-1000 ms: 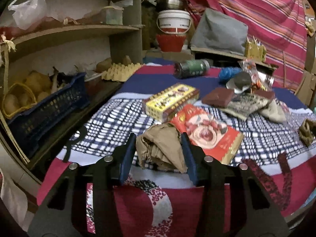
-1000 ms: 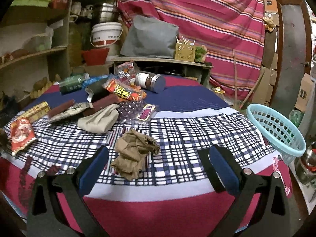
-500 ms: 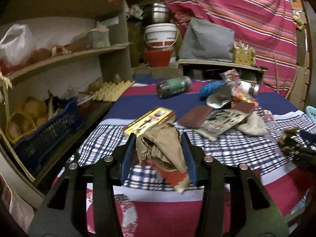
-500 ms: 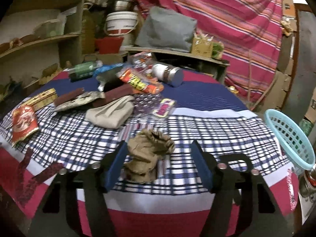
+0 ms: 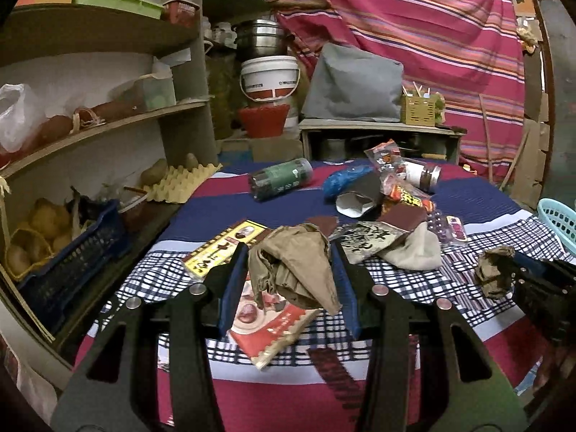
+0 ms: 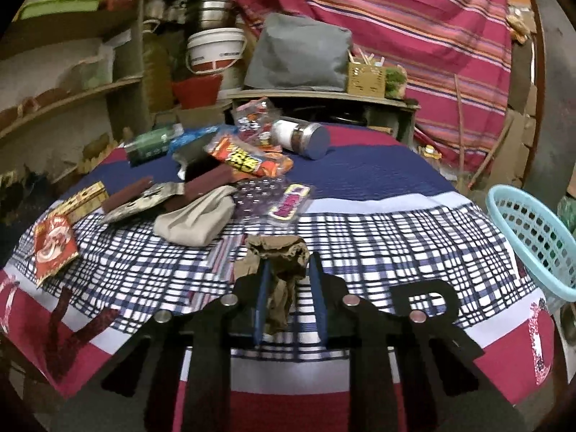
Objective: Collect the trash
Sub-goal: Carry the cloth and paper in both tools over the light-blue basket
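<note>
Left gripper (image 5: 289,280) clenched on a crumpled brown wad (image 5: 293,270), both blue pads against it, wad held clear above the table (image 5: 252,367). Under it, red packet (image 5: 273,327) flat on the checked cloth; just ahead-left, yellow box (image 5: 223,248).

Right gripper (image 6: 289,297) has just been closing, second brown wad (image 6: 280,270) between its pads; left pad touches it, contact on the right pad can't tell. This wad sits low at the cloth; resting or lifted, can't tell. In the left wrist view the same wad (image 5: 491,273) and right gripper (image 5: 518,273) show far right.

Ahead of the right gripper, left of centre: beige cloth lump (image 6: 196,217), purple blister pack (image 6: 273,198), dark brown bars (image 6: 208,181), orange snack bag (image 6: 248,160). Farther: jar (image 6: 300,135) lying on its side, green can (image 6: 149,144) left of it. Blue basket (image 6: 536,237) off the table edge, right of the right gripper. Shelves (image 5: 108,122) far left, striped curtain (image 6: 396,36) behind.
</note>
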`<state>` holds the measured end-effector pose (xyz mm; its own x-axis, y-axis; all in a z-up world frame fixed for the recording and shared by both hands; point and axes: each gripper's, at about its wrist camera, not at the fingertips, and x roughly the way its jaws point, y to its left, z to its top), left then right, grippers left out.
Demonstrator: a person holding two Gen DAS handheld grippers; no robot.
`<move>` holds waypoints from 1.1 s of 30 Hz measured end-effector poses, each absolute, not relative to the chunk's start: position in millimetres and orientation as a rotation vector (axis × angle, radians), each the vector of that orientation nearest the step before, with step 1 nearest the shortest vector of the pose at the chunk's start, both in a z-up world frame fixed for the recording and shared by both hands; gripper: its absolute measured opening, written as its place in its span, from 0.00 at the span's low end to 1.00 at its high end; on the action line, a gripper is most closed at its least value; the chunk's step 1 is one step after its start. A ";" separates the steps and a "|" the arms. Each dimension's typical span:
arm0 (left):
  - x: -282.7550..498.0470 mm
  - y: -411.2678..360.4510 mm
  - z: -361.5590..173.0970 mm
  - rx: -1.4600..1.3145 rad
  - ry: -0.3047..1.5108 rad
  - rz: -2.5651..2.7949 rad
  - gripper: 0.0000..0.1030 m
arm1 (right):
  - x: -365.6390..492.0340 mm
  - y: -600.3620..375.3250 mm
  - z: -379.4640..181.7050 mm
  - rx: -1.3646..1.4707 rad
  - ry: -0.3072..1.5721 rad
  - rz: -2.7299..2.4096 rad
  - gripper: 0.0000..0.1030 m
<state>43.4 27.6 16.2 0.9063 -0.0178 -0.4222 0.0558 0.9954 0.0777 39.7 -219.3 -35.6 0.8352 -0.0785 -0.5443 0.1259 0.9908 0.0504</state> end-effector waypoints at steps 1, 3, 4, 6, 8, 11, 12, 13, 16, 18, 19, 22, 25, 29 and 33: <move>43.4 25.3 15.5 0.089 0.437 -0.040 0.44 | 40.0 -222.1 -35.5 0.095 0.572 -0.111 0.21; 44.4 22.3 13.2 0.089 0.446 -0.043 0.44 | 40.1 -225.1 -34.7 0.103 0.569 -0.113 0.19; 45.0 21.4 12.2 0.087 0.451 -0.045 0.44 | 40.1 -226.5 -33.7 0.105 0.566 -0.114 0.19; 46.3 20.2 11.2 0.085 0.457 -0.047 0.44 | 39.8 -230.1 -30.4 0.106 0.557 -0.116 0.18; 48.5 19.5 11.4 0.089 0.459 -0.043 0.44 | 40.2 -236.0 -26.9 0.110 0.556 -0.116 0.17; 53.2 19.0 12.7 0.083 0.464 -0.039 0.44 | 41.4 -246.5 -20.3 0.107 0.547 -0.118 0.16; 55.5 18.4 13.3 0.078 0.467 -0.039 0.44 | 41.5 -250.3 -18.2 0.100 0.543 -0.119 0.16; 58.0 17.1 14.1 0.073 0.470 -0.040 0.44 | 42.0 -254.8 -15.8 0.092 0.540 -0.117 0.16; 63.1 10.1 15.5 0.067 0.472 -0.041 0.44 | 42.0 -267.3 -11.0 0.066 0.538 -0.106 0.16; 66.4 3.6 17.3 0.065 0.473 -0.048 0.44 | 40.1 -277.9 -7.8 0.050 0.533 -0.099 0.16; 68.3 -1.0 18.7 0.065 0.472 -0.053 0.44 | 38.1 -284.5 -5.9 0.051 0.530 -0.097 0.16; 73.6 -17.0 23.1 0.062 0.468 -0.072 0.44 | 33.8 -303.2 0.2 0.074 0.517 -0.097 0.16; 79.4 -34.5 28.0 0.060 0.467 -0.096 0.44 | 29.1 -324.9 7.5 0.098 0.495 -0.111 0.16; 84.9 -63.1 32.7 0.075 0.461 -0.127 0.44 | 20.8 -349.8 14.4 0.115 0.473 -0.131 0.16; 88.4 -93.5 36.2 0.078 0.464 -0.172 0.44 | 11.5 -373.8 21.9 0.122 0.454 -0.157 0.16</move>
<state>88.4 -93.5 36.2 0.8803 -0.1472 -0.4511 0.1827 0.9825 0.0359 11.5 -373.8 21.9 0.8869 -0.1239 -0.4451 0.1783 0.9805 0.0823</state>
